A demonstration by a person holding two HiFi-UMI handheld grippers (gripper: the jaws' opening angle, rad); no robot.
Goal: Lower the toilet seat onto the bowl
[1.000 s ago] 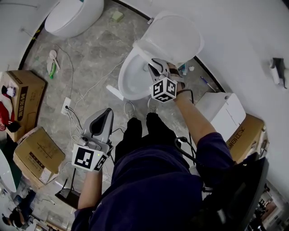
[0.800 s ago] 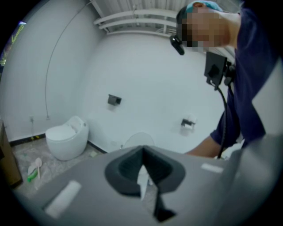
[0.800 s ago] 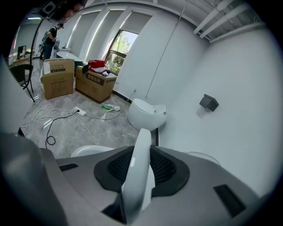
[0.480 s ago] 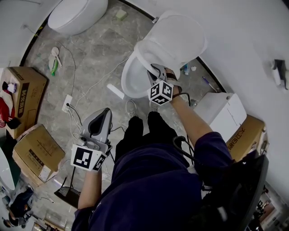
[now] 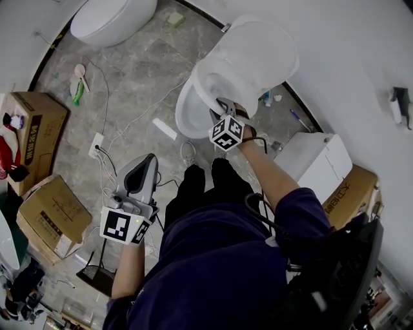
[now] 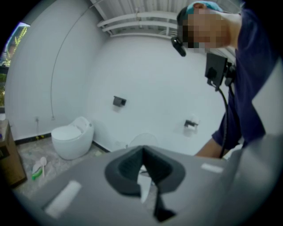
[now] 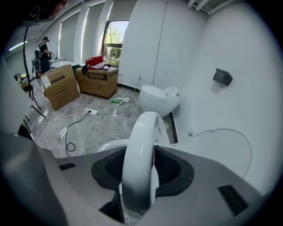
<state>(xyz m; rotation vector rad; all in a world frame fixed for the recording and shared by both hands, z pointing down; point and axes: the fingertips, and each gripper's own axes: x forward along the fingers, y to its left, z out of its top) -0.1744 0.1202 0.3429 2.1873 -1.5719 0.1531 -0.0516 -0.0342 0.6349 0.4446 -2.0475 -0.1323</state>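
Your right hand-held gripper (image 5: 223, 106) has its jaws on either side of the front edge of the toilet seat (image 7: 141, 141). The jaws have just been opening a little, yet the white ring sits between them with the dark pads (image 7: 173, 167) against both of its faces. In the right gripper view the seat stands edge-on and arches up and away from the jaws. From the head view it hangs tilted, partway between the raised lid (image 5: 258, 55) and the bowl (image 5: 190, 113), and does not lie on the rim.

Your left hand-held gripper (image 6: 142, 151) is held low at your left side, well apart from the toilet. Its jaws are drawn together at the tips with nothing between them.

The bowl is straight in front of your legs, close to the white wall (image 5: 348, 58), and the lid leans back toward that wall. A second toilet (image 5: 113, 19) stands farther along the grey stone floor (image 5: 135, 71). White cables (image 5: 129, 126) trail across the floor to a socket strip (image 5: 95, 151). Cardboard boxes (image 5: 39, 122) stand at your left, and a white box (image 5: 316, 161) is at your right.
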